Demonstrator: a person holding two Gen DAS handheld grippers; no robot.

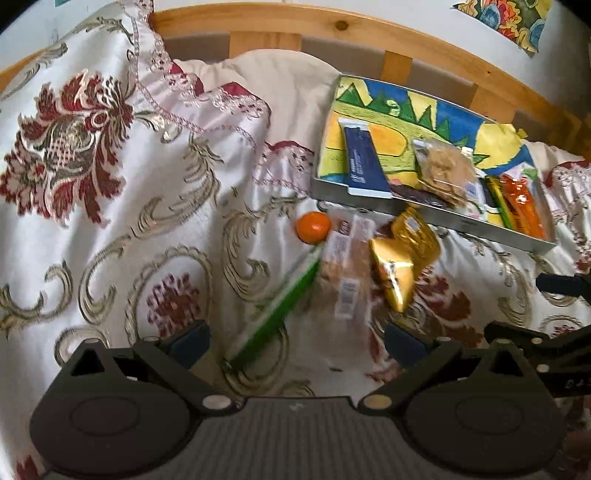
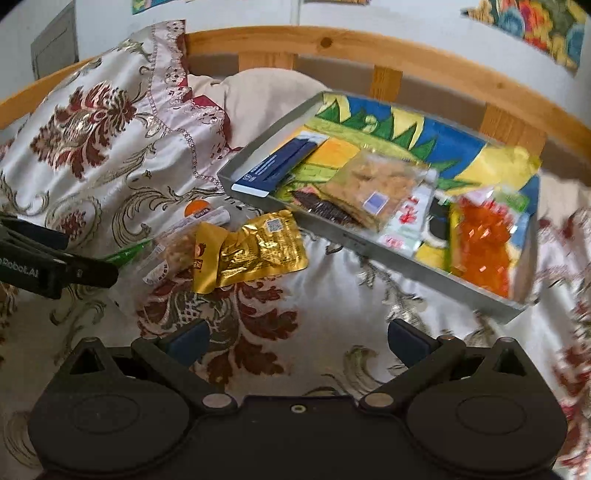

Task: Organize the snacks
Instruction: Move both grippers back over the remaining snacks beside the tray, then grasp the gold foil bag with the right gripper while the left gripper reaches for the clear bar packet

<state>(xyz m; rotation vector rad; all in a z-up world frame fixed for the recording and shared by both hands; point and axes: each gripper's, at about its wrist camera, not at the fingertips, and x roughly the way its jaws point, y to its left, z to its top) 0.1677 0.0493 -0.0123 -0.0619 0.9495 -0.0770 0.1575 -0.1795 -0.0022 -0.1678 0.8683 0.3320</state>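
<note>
gold packet (image 2: 255, 247) beside tray (image 2: 332, 230)

bed: white satin bedspread with red-gold floral brocade (image 1: 110, 192) | headboard: slatted pale pine (image 2: 369, 48) | wall: white (image 1: 332, 5)

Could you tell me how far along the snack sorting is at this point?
Partly done. The tray already holds a blue packet, a clear bag of crunchy snacks and an orange packet. Nothing is in hand: the left gripper and right gripper have open, empty jaws. Left on the bedspread: gold pouch, green packet, clear-wrapped snack, orange.
</note>
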